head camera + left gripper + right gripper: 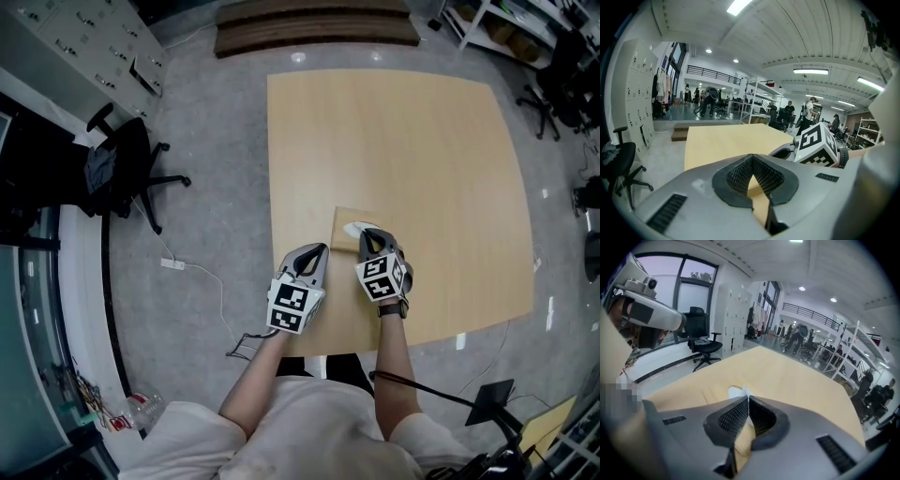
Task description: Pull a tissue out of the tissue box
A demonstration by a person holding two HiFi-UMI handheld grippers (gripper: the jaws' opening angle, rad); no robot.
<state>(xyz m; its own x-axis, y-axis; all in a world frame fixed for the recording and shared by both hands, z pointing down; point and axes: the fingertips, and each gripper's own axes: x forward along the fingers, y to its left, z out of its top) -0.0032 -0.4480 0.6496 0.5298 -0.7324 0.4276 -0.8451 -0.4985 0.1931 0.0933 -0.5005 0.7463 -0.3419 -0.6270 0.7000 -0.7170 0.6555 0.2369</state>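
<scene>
White tissue [738, 392] pinched in right claw [748, 398] over tissue box [341, 223]; left claw [752, 157] pressed together

No legible text anywhere

Grey tongs [322, 250], black-white marker cubes [290, 307]

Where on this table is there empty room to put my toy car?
The far half of the table is bare, and the right side too, out to its edge. It is crowded near the front edge, where the left gripper and right gripper meet at the tissue box and tissue.
</scene>
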